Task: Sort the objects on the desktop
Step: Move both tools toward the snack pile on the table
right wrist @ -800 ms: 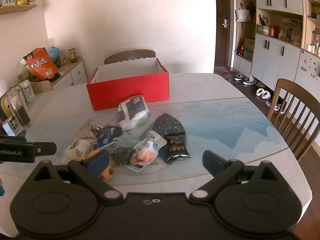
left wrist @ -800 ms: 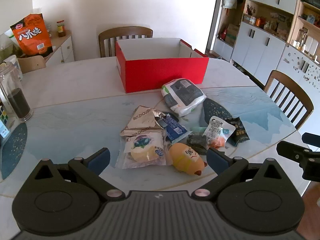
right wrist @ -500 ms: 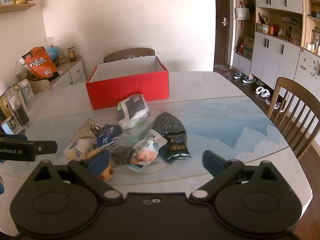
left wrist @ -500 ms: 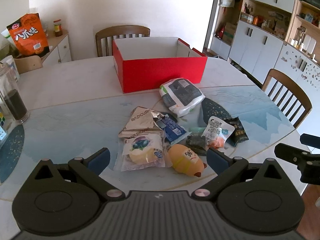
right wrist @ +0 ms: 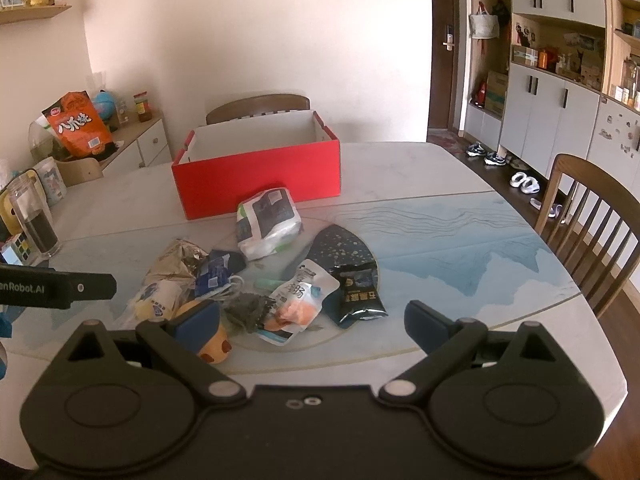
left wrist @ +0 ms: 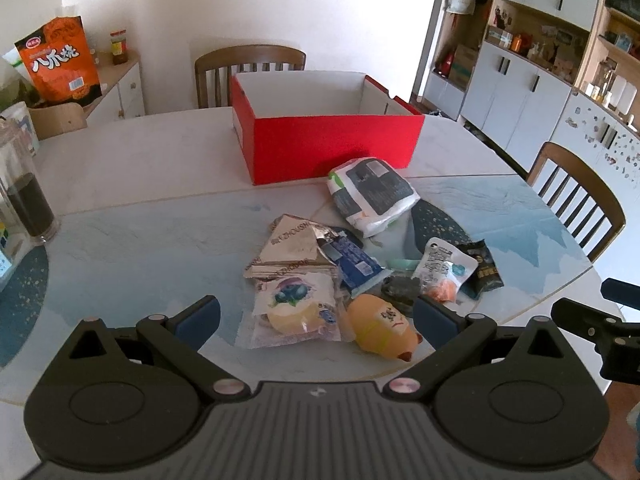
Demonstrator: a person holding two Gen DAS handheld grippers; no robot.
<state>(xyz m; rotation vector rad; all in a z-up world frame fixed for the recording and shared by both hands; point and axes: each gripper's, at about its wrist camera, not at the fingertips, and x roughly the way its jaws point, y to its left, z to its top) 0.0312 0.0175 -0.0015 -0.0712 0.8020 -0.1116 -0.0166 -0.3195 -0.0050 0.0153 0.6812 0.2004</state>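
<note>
A heap of snack packets lies on the table in front of an open red box (left wrist: pixel 332 148) (right wrist: pixel 256 170). Nearest the left gripper (left wrist: pixel 316 318) are a clear bag with a yellow bun (left wrist: pixel 296 308) and a yellow toy figure (left wrist: pixel 380 330); that gripper hovers above them, open and holding nothing. Behind them lie a beige foil packet (left wrist: pixel 292 248), a blue packet (left wrist: pixel 356 266) and a white-and-grey pack (left wrist: pixel 370 196) (right wrist: pixel 266 222). The right gripper (right wrist: pixel 312 320) is open above a white-orange pouch (right wrist: pixel 298 304) and a black packet (right wrist: pixel 358 288).
A glass jar of dark grounds (left wrist: pixel 22 196) (right wrist: pixel 36 218) stands at the table's left edge. Wooden chairs stand behind the box (left wrist: pixel 250 68) and at the right (right wrist: pixel 592 216). An orange snack bag (left wrist: pixel 58 64) sits on a side cabinet. Cupboards (right wrist: pixel 552 120) line the right wall.
Both grippers stayed open and nearly still; the left view drifted a little, so the heap sits slightly lower and nearer its fingers.
</note>
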